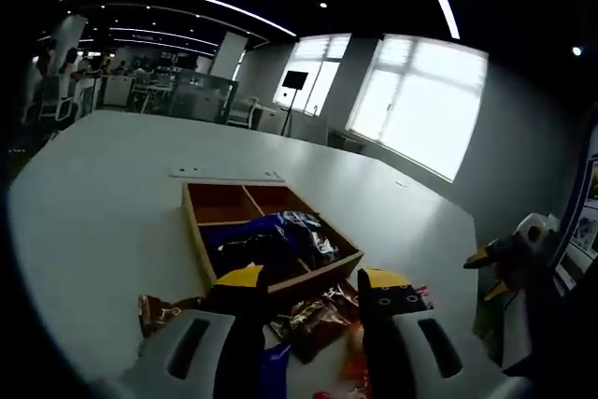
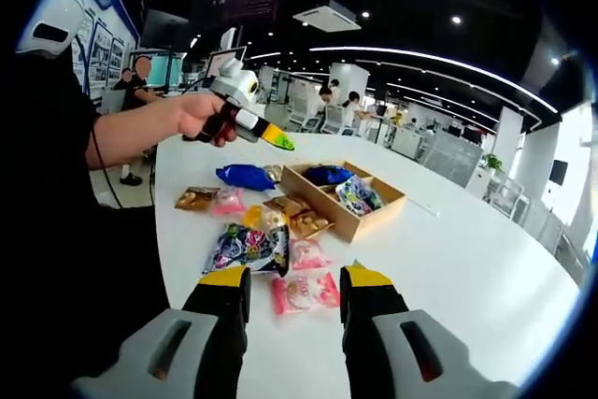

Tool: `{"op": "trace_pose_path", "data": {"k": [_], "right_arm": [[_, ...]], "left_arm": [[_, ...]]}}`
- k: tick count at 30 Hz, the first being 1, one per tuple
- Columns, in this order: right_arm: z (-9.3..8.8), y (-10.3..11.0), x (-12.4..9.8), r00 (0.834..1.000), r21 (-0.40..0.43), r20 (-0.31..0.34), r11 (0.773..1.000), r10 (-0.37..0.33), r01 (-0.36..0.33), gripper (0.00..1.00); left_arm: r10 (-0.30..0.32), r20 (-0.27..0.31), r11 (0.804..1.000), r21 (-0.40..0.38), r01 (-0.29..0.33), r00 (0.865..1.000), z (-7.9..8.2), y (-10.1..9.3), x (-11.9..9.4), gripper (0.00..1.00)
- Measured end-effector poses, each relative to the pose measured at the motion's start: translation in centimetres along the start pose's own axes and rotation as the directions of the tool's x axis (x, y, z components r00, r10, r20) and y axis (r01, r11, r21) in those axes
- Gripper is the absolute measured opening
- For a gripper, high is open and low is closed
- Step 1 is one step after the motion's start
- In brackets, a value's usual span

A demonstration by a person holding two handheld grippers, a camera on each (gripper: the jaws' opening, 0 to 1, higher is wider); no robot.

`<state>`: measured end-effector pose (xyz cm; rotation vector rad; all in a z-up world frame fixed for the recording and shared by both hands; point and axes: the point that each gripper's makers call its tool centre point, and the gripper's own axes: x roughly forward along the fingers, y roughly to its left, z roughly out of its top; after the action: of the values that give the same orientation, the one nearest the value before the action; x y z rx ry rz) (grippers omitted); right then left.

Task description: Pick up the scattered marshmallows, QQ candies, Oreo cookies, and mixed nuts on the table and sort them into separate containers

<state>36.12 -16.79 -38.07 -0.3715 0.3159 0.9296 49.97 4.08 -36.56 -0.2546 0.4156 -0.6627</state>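
Both claws stand open and empty, the right gripper (image 2: 293, 291) hovering over pink candy packets (image 2: 304, 291) among scattered snack packs (image 2: 250, 248) on the white table (image 2: 467, 268), the left gripper (image 1: 313, 294) raised before the wooden box (image 1: 271, 235) holding blue packets (image 1: 285, 231).

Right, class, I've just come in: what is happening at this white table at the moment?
A person is sorting snack packets into a wooden box with a gripper in each hand. The left gripper is held up above the table, and the right gripper hovers open over pink packets; neither holds anything. Some packets, including a blue one, already lie in the box. Most are scattered loose beside it, among them another blue packet.
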Motion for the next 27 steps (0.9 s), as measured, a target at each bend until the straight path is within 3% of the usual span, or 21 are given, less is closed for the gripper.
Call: {"op": "trace_pose_path", "data": {"k": [14,27], "right_arm": [[-0.2,-0.4,0.6,1.0,0.01,0.008,1.0,0.009,-0.009,0.34],[-0.3,-0.7,0.9,1.0,0.007,0.007,1.0,0.007,-0.007,0.34]], "left_arm": [[0.041,0.009,0.999,0.02,-0.041,0.999,-0.2,2.0,-3.1,0.43],[0.054,0.011,0.998,0.032,-0.055,0.998,-0.6,2.3,-5.0,0.43]]}}
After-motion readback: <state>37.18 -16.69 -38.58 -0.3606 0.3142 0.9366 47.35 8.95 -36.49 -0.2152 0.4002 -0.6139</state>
